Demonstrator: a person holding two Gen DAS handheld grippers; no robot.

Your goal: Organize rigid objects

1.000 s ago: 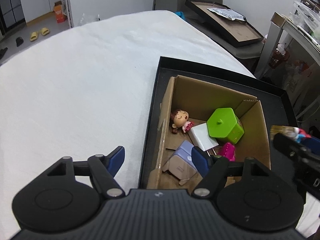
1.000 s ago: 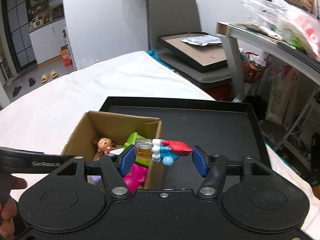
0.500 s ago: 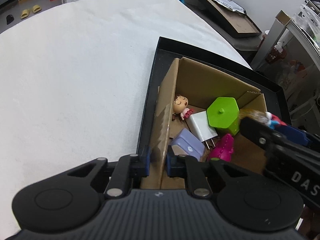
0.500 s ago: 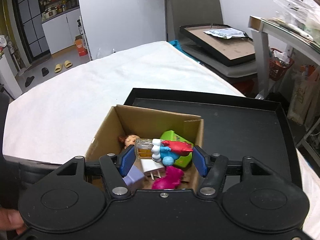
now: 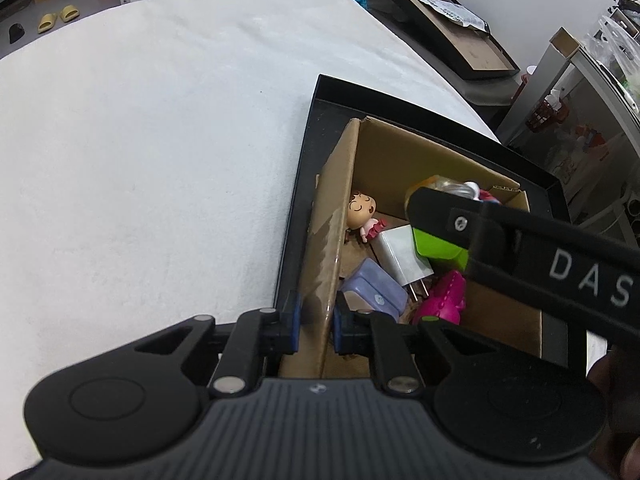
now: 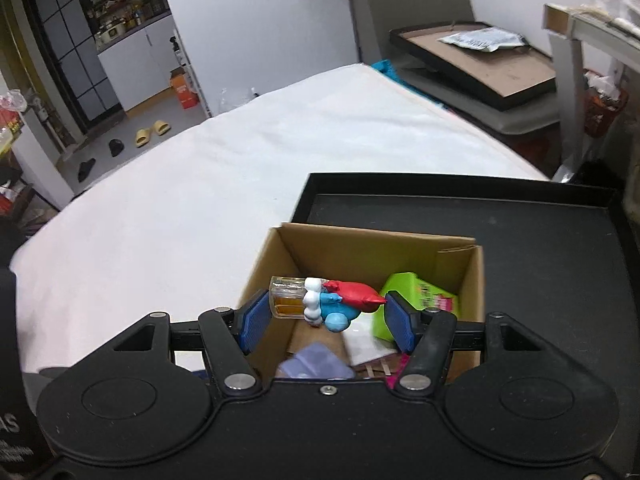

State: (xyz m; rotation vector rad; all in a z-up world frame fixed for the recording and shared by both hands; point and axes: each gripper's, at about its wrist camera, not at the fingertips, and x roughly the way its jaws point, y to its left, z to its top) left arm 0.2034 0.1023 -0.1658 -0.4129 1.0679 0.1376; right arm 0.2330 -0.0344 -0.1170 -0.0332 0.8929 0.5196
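A cardboard box (image 5: 404, 152) stands in a black tray (image 5: 316, 92). My left gripper (image 5: 316, 322) is shut on the box's near left wall (image 5: 324, 248). In the box lie a small doll (image 5: 360, 210), a white charger (image 5: 402, 254), a green hexagonal box (image 5: 438, 250), a purple case (image 5: 374, 288) and a pink toy (image 5: 442, 300). My right gripper (image 6: 326, 314) is shut on a small bottle with a red and blue figure cap (image 6: 320, 300), held over the box (image 6: 372, 248).
The tray (image 6: 540, 240) lies at the right edge of a table with a white cloth (image 5: 160, 140). A chair with a framed board (image 6: 480, 60) stands behind. A shelf with bags (image 5: 592, 92) stands at the right.
My right gripper has moved left with the bottle, from beside the box to over it. My left gripper closed on the box wall and stays there.
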